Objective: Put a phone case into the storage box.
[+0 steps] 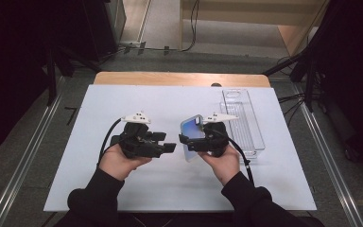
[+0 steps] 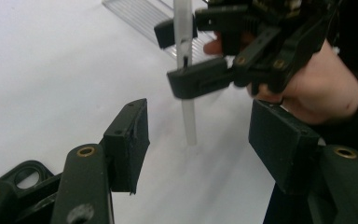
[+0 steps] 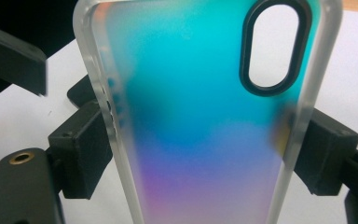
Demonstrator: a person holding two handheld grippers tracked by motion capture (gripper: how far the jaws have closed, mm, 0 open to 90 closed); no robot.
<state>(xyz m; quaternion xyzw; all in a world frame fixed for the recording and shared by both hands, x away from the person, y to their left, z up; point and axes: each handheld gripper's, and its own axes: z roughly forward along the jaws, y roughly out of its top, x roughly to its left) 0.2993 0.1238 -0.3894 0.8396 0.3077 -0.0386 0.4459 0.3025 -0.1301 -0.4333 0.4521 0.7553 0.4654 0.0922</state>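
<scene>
**Phone case held upright in the right claw**

The phone case (image 3: 205, 126) is pinched by its two long edges in the right claw (image 1: 194, 142), raised just above the tabletop (image 1: 137, 189) beside the clear tray (image 1: 257, 142). The grip is best kept even on both rims so the case cannot twist. The left claw (image 1: 168, 147) is spread and empty, levelled toward the case, palm turned upward beneath it.

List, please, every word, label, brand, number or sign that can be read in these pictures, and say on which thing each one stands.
There is none to read.
Phone case: iridescent blue to purple back with a camera cut-out, no print or logo.
Clear plastic tray: no label.
Right gripper and left gripper: black jaws with brass screws, no marking.
White table sheet: blank.
</scene>
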